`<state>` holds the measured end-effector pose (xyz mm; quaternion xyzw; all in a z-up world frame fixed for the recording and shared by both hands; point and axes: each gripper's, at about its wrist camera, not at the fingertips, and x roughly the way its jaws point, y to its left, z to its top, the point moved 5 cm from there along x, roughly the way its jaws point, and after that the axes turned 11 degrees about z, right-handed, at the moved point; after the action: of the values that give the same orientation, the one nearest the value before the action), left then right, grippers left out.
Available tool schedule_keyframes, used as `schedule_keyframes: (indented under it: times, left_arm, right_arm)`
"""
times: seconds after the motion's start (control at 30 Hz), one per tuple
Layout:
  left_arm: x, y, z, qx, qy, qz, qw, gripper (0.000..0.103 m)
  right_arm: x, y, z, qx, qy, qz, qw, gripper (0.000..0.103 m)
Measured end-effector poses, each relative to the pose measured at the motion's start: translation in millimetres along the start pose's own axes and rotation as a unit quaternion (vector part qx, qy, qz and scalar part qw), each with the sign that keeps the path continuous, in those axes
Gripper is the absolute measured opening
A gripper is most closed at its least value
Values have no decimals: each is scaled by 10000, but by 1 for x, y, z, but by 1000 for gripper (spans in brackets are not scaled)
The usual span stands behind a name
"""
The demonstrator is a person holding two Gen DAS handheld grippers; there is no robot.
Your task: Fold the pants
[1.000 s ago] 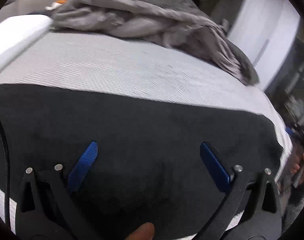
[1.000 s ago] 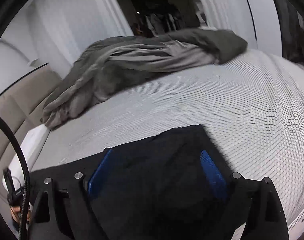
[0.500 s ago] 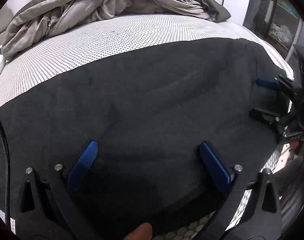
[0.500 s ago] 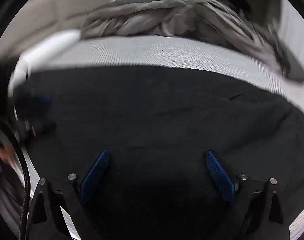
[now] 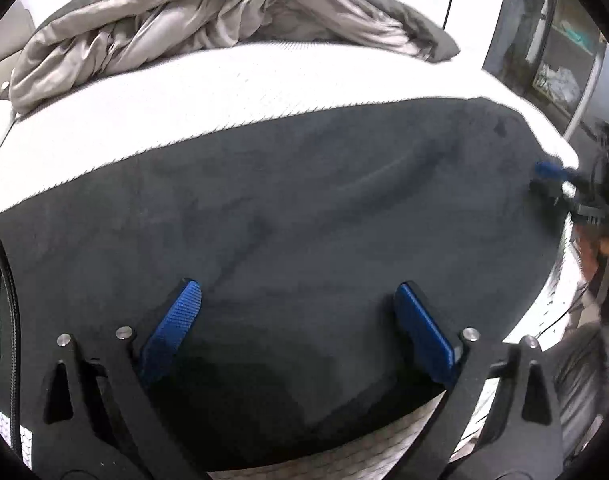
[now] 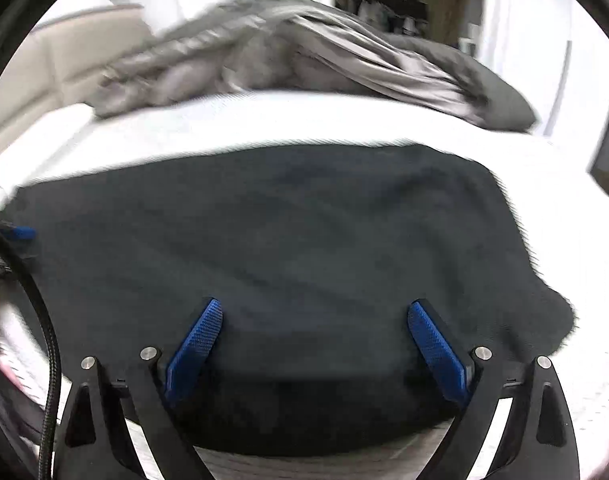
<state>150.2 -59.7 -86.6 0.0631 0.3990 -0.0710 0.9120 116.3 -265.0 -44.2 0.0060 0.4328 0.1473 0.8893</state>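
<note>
A white textured mattress (image 5: 232, 80) stretched ahead of the gripper. A crumpled grey duvet (image 6: 304, 48) lay at its far side, a beige headboard (image 6: 64, 60) left

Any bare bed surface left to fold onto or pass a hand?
Free: the white mattress strip between the black pants and the grey duvet, plus mattress right of the pants in the right wrist view. Crowded: near edge, both open grippers, left gripper and right gripper, over the pants.
</note>
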Motion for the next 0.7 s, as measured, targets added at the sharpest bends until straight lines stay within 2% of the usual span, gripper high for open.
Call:
schedule_keyframes:
  times: [0.1,0.17,0.23,0.3,0.33,0.4,0.43,0.47,0.5,0.53,0.6,0.7]
  left_arm:
    - [8,-23,6,209,89,28,9997,98]
    - [16,-31,3,394,205,156,9989,98]
    - [15,-29,1,405,213,85,9989,98]
    - [11,-14,-2,294,267,96,9992,98]
    - [11,-5,-2,242,276,122,9993,98]
    - [6,19,-5,62,264,203,9994,98]
    - [3,31,-5,-14,234,293,9993,98]
    - [0,42,-7,-84,239,424,9988,98]
    - [-1,53,-8,-166,264,535,9981,98]
    - [-3,64,-8,-304,273,598,9974,98]
    - [-6,75,-5,-546,274,627,9962,97]
    - [-10,70,11,-641,143,538,9964,97]
  right_arm:
    - [32,56,2,-547,400,439,9967,97]
    - [48,75,-1,-984,586,388,9927,97]
    - [48,81,-5,-1354,629,266,9884,96]
    - [38,69,-6,-1295,607,186,9895,97]
    - [28,53,-8,-1225,574,-43,9908,97]
    - [10,8,-11,-1055,451,-872,9896,97]
    - [-3,-17,-15,-886,424,-1427,9849,97]
    - [-18,-46,-18,-633,406,-2140,9739,97]
    - [-25,-59,-19,-472,402,-2363,9697,97]
    - [-32,-68,-21,-252,391,-2352,9708,97]
    - [-40,-70,-19,66,254,-2046,9785,97]
    - [-38,-40,2,45,-135,-1504,9885,97]
